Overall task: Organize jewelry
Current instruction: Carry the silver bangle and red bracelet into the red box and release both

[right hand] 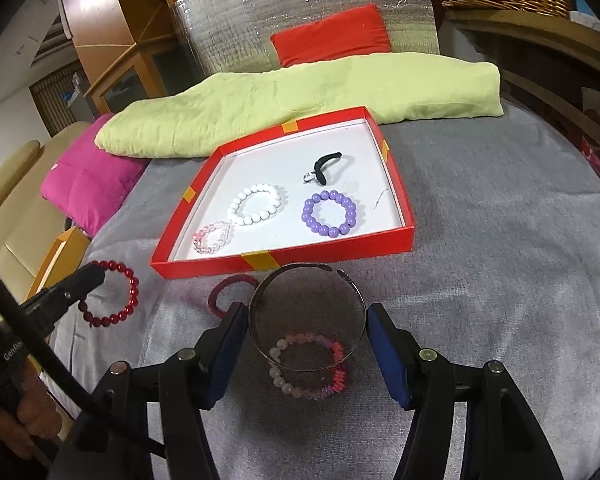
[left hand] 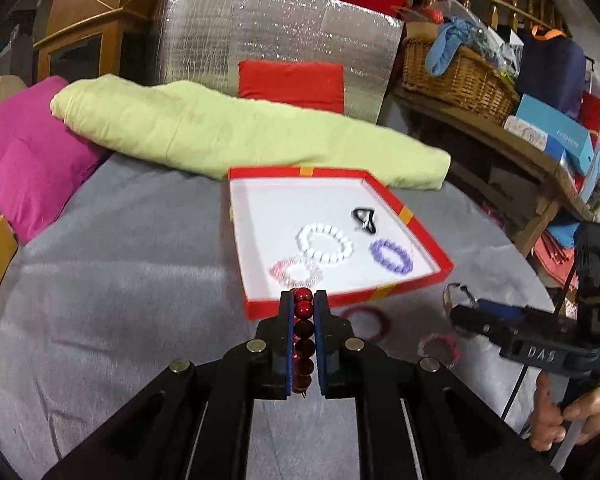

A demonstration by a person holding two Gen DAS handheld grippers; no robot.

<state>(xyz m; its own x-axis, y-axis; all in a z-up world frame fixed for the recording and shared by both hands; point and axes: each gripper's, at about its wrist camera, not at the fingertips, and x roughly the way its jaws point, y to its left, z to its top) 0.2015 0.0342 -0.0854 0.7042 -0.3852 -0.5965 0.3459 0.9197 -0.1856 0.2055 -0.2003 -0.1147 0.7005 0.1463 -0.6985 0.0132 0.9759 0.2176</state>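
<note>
My left gripper [left hand: 303, 300] is shut on a red bead bracelet [left hand: 303, 332], held just before the near edge of the red box [left hand: 340, 300]; it also shows in the right wrist view [right hand: 116, 300]. The box [right hand: 284, 258] holds a white bracelet [right hand: 255, 204], a purple one [right hand: 330, 213], a clear pink one [right hand: 214, 237] and a black piece [right hand: 324, 166]. My right gripper [right hand: 306, 320] grips a thin metal cuff bangle [right hand: 306, 320] by its sides, above a pink mixed-bead bracelet [right hand: 310, 364] on the grey cloth.
A dark pink ring bangle [right hand: 228, 290] lies before the box. A green folded cloth [right hand: 300, 96], a magenta cushion [right hand: 88, 184] and a red cushion [right hand: 332, 36] lie behind. A wicker basket [left hand: 456, 72] and boxes stand on a bench at right.
</note>
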